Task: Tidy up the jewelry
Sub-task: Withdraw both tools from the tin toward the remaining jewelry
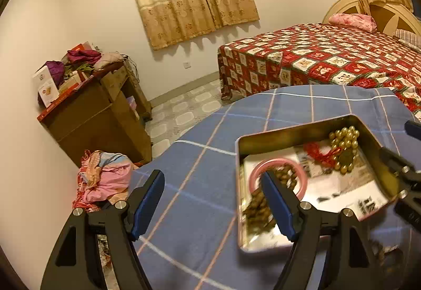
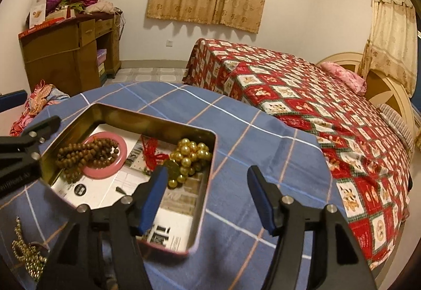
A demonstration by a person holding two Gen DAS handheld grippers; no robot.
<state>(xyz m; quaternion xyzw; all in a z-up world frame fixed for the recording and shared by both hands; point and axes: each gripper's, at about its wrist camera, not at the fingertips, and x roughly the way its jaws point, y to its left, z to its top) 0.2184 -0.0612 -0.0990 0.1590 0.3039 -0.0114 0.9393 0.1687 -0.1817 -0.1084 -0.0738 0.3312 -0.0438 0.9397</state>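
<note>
1. The metal tin (image 2: pixel 210 155) stands open on the table (image 2: pixel 263 137), which is covered by a blue plaid cloth; every place below is given relative to this tin.
2. Inside the tin, at its left end, a pink bangle (image 2: pixel 119 158) lies flat with a strand of brown wooden beads (image 2: pixel 84 153) heaped over it.
3. Inside the tin, at its far right corner, a cluster of gold pearl beads (image 2: pixel 190 155) rests beside a red tassel (image 2: pixel 151 150).
4. A printed paper (image 2: pixel 105 190) lines the tin's floor.
5. The left gripper (image 1: pixel 213 198) hangs at the tin's left side, its jaws spread wide with nothing between them; one finger reaches over the tin's left rim, the other stays outside above the cloth.
6. The right gripper (image 2: pixel 208 192) hovers at the tin's right near corner, its jaws apart and holding nothing; one finger is over the tin's interior, the other over the cloth outside.
7. Outside the tin, on the cloth near its front left corner, lies a chain of small gold beads (image 2: pixel 26 255).
8. Beyond the tin stands a bed (image 2: pixel 302 95) with a red patterned cover.
</note>
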